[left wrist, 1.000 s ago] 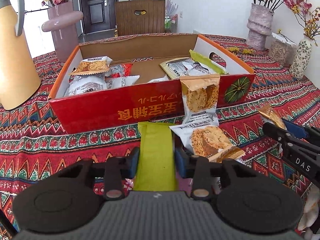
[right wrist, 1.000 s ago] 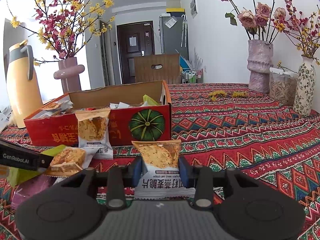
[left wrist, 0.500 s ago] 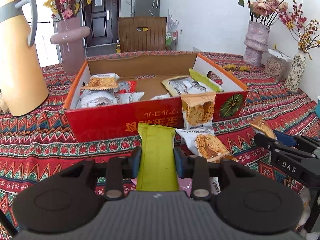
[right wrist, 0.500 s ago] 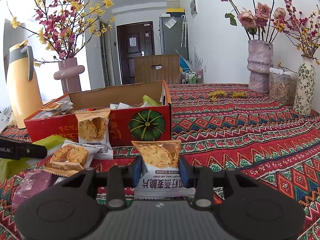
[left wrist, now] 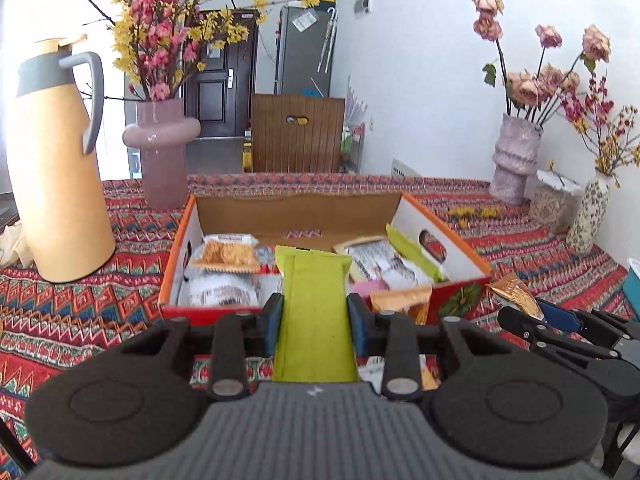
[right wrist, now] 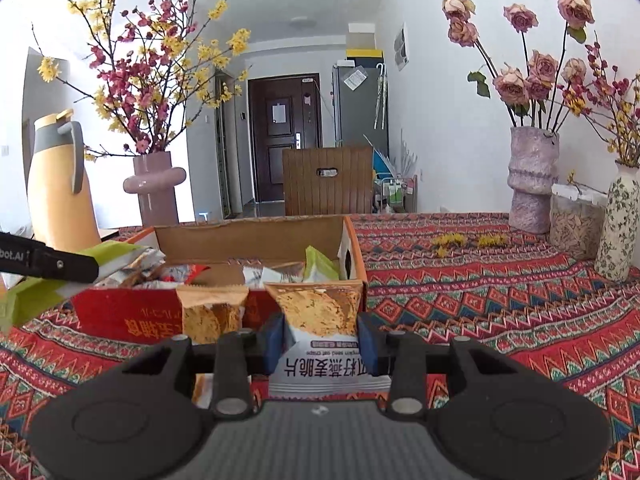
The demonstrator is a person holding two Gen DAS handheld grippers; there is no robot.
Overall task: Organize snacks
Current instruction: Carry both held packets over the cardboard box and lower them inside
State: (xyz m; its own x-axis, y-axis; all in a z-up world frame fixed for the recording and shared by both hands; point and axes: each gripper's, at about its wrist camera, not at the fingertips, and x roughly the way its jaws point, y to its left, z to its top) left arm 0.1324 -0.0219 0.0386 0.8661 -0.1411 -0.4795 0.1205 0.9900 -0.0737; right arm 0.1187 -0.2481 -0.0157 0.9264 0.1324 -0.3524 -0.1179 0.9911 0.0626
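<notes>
The right gripper (right wrist: 320,338) clamps a white oat-crisp packet (right wrist: 320,320) between its blue pads, above the patterned tablecloth (right wrist: 480,292). Just beyond stands the red cardboard box (right wrist: 132,318), with snack packets inside and another crisp packet (right wrist: 210,312) leaning against its front. At the left edge, the left gripper (right wrist: 52,262) holds a green packet (right wrist: 36,292).

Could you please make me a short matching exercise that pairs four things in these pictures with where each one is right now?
Things:
1. green snack packet
2. oat crisp packet
3. yellow thermos jug
4. red cardboard box

Places:
a. at the left on the tablecloth
b. between the right gripper's jaws
c. holding loose snacks, at the centre of the table
d. between the left gripper's jaws

Pairs: 1-d, 2-b, 3-a, 4-c
</notes>
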